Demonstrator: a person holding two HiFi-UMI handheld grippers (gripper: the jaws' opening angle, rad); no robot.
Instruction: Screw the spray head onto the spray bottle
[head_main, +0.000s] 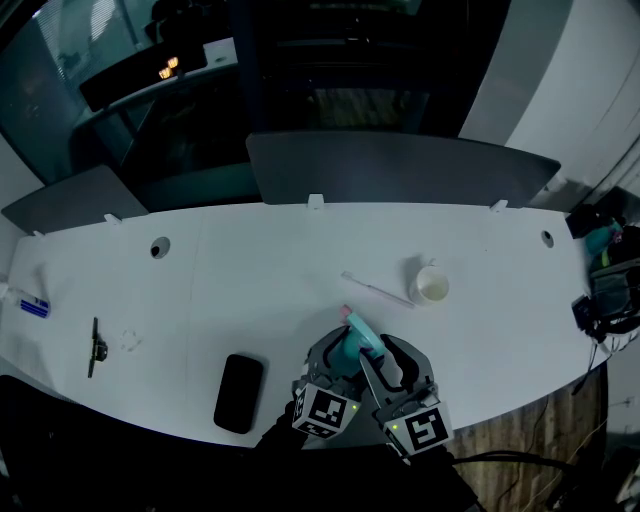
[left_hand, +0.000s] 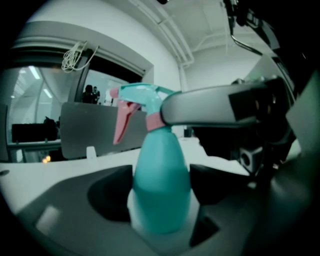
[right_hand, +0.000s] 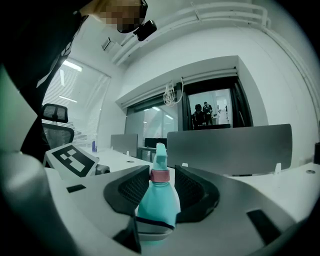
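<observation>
Over the white desk (head_main: 250, 260), I am clamping my left gripper (left_hand: 161, 192) on the bottle (left_hand: 161, 165) between its jaws to steady it, while my right gripper (right_hand: 161, 186) is pinching the pink collar (right_hand: 159, 175) to turn the head (left_hand: 145, 97).

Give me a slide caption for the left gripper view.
Left gripper grips the teal spray bottle by its body while the right gripper clamps its spray head.

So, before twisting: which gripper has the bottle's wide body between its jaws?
The left gripper: its jaws clamp the teal spray bottle at its wide body; the right gripper sits higher, at the pink collar.
</observation>
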